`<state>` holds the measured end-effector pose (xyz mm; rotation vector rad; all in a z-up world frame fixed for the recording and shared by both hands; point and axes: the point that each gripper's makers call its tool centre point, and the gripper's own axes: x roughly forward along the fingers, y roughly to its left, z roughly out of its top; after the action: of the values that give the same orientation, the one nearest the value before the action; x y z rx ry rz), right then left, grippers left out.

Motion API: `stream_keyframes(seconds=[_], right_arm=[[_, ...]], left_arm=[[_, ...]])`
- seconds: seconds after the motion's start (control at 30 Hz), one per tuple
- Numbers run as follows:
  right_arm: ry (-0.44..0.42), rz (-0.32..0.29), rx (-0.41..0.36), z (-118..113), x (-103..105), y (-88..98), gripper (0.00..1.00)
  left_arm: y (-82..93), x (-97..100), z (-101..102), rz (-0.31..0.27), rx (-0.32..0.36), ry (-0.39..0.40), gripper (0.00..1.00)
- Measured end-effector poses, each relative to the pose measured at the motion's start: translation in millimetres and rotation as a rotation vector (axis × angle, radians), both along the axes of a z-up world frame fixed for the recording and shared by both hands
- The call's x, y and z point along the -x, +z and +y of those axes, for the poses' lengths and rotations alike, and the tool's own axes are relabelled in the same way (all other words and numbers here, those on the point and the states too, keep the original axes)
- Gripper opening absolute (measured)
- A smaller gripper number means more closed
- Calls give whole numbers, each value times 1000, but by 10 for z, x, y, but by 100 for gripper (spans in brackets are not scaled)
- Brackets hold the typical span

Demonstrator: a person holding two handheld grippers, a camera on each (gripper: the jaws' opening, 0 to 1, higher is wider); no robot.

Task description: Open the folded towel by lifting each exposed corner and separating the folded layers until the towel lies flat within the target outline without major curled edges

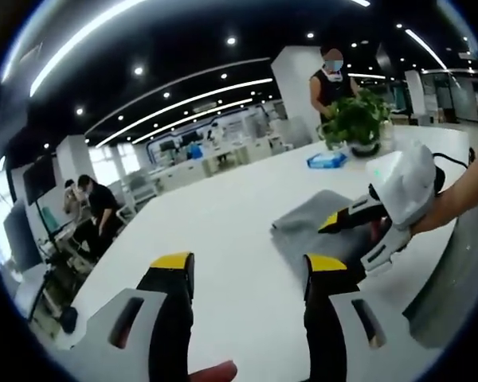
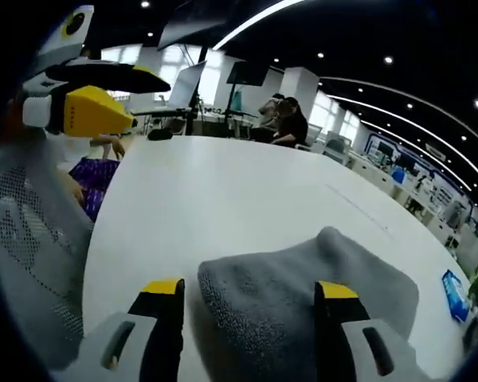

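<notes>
Fingers of the left gripper [image 1: 247, 267] stand released above the bare white worktop [image 1: 223, 215], the folded grey towel [image 1: 315, 227] lying beside them under the right gripper [image 1: 358, 219]. From the right gripper view, the right gripper [image 2: 251, 288] straddles a raised towel corner [image 2: 303, 294], fingers released and not yet pinching; next it likely needs to clench on that fold and lift.

The right gripper [image 1: 358, 219] covers the grey towel's [image 1: 315, 227] near edge; its jaws' grip cannot be told.

My right gripper [image 2: 251, 296] sits with jaws apart over the folded grey towel [image 2: 319, 286] on the white bench [image 2: 223, 199]; the left gripper [image 2: 80, 95] hangs beyond the towel's left.
</notes>
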<state>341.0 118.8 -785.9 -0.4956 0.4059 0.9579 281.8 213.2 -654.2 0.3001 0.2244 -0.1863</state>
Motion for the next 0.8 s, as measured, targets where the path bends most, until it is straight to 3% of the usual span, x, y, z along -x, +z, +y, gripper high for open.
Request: stream_keyframes(seconds=[0.1,0.2,0.37,0.47,0.57,0.8], right_arm=[[12,10,30,-13,30,-115,63],[34,-39,86,-28,26,-134,61],[4,-60,85,-58,-16,-103,50],[-24,-25,39,-51,-7,-68,48],[-19,-30,43,-51,-11,-91,45],[-2,-30,18,-6,47,39,18]], left_arm=[[-9,-4,-2,7,7,1,54],[-23,-6,-22,13,3,-6,54],[-22,-8,-28,12,6,-5,54],[-21,-7,-33,12,8,-7,54],[-16,-4,-43,8,4,-12,54],[4,5,-36,-1,13,-11,54]])
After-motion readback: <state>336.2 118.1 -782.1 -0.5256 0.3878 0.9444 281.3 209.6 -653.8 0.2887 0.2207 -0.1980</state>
